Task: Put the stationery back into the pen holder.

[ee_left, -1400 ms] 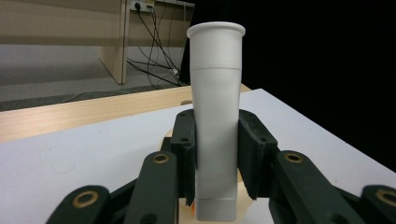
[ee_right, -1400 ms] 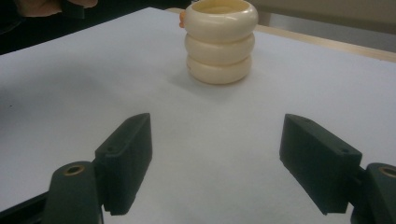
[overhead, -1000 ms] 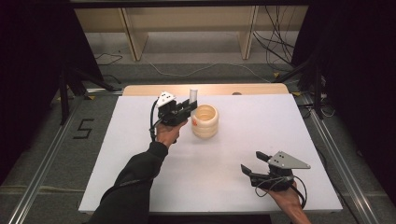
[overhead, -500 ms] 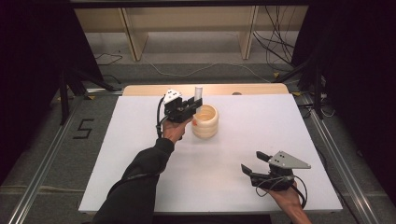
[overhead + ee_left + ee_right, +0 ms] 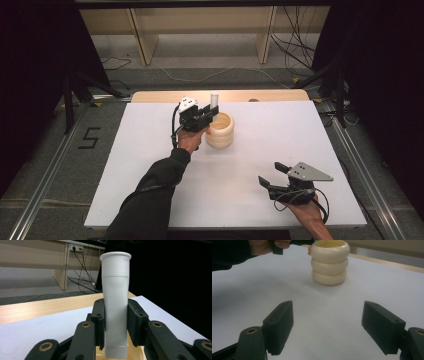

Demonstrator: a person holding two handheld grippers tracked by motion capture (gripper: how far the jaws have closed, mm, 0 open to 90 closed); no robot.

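Above the cream ribbed holder, the outstretched left gripper clamps an upright white tube. Near the table's front edge, the right gripper rests with jaws spread, bare surface around it.

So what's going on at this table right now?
A person is working with a gripper in each hand. The left gripper is clamped on an upright white tube, holding it over the opening of a cream ribbed cup on the white table; the tube's lower end sits at the cup's rim. The right gripper rests near the table's front edge, jaws wide open and empty.
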